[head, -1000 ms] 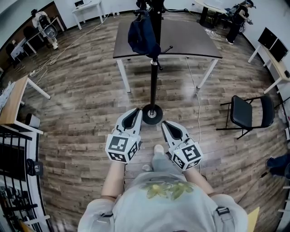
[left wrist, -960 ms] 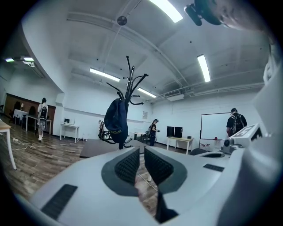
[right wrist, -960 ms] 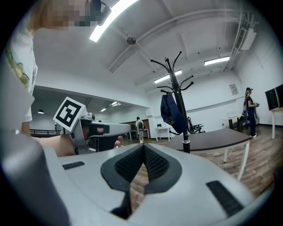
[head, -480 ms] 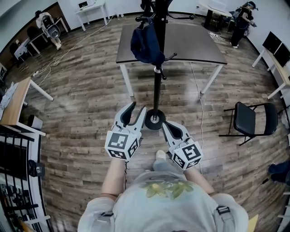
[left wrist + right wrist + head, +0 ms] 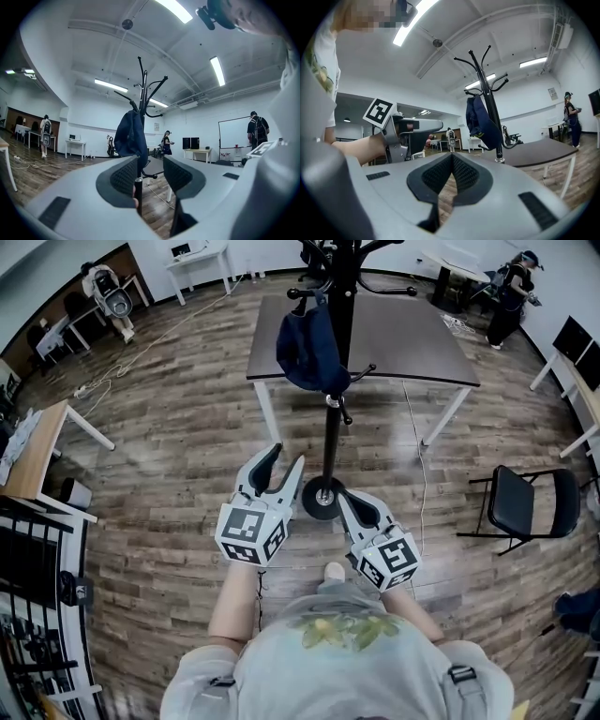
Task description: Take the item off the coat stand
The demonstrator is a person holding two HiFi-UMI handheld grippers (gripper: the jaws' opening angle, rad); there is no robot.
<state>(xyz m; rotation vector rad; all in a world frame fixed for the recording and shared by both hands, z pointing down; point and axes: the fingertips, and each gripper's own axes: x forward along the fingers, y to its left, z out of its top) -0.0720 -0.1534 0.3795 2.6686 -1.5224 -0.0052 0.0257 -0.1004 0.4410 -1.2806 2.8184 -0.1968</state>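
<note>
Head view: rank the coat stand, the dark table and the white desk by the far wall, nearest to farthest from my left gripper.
From the left gripper, whose jaws have just been opening with nothing gripped:
1. Coat stand, just ahead, slightly right.
2. Dark table, behind the stand.
3. White desk, far back left, at the wall.

A dark-topped table (image 5: 403,329) on white legs is seen standing on the wood-plank floor (image 5: 159,484). A white cable (image 5: 419,460) is trailed over the boards near its right side. A black folding chair (image 5: 514,501) is set well apart at the right. A light wooden desk (image 5: 33,451) is placed at the left edge, with a black metal rack (image 5: 33,559) nearer the camera. A small white table (image 5: 197,257) is set by the far wall. One person (image 5: 108,296) is seen at the far left and another person (image 5: 511,287) at the far right. A whiteboard (image 5: 233,133) and a long ceiling light (image 5: 217,70) are shown in the left gripper view.
</note>
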